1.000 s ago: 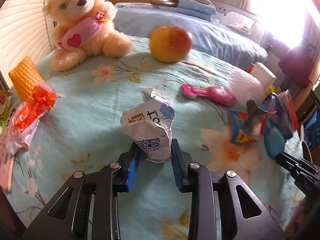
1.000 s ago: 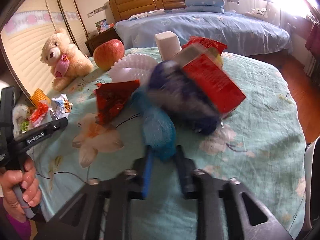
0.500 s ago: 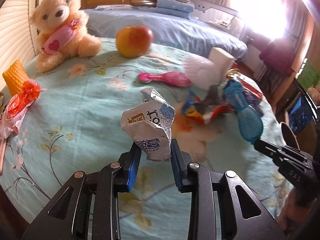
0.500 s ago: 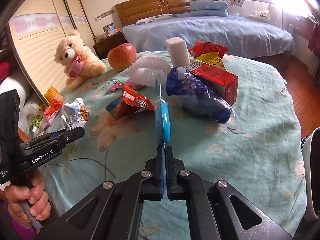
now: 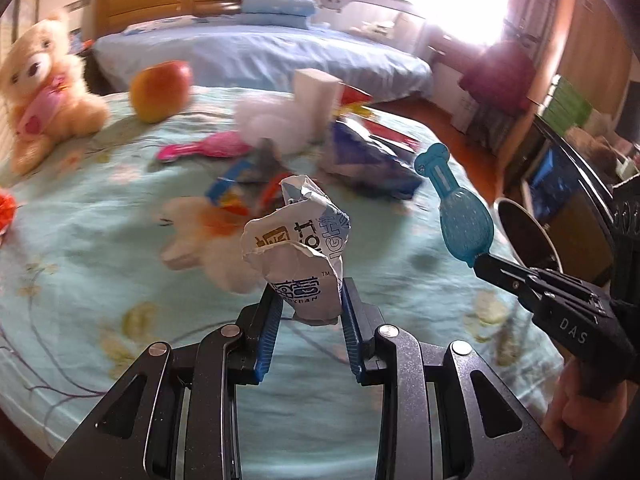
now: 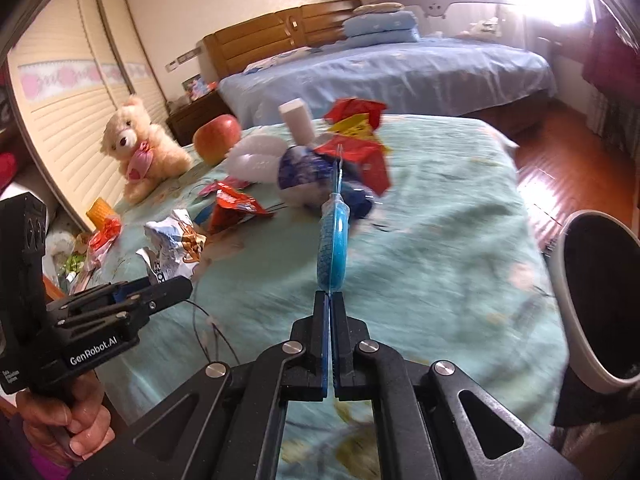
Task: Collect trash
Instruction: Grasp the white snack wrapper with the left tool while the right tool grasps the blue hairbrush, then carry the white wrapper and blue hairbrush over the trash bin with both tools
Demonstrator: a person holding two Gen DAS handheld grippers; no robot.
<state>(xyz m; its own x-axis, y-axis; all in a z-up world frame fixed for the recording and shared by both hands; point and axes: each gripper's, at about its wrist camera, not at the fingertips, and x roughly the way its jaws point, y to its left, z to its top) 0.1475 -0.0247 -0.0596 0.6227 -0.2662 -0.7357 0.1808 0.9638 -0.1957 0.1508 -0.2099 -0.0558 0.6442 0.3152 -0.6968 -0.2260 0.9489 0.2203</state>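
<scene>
Left claw grips crumpled white wrapper; right claw pinches blue brush.

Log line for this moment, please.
left tongs: shut on crumpled wrapper | right tongs: shut on blue spoon | both above table | bin nearby

Teddy bear sits at ten o'clock on the bench, pink heart sash across its chest. Just beside it toward twelve, a red-yellow apple. A white block stands upright near twelve, a white frilly thing touching its foot. In the left view, a pink brush lies at eleven. Beyond the bench, a blue bed with folded pillows against the wooden headboard.
</scene>
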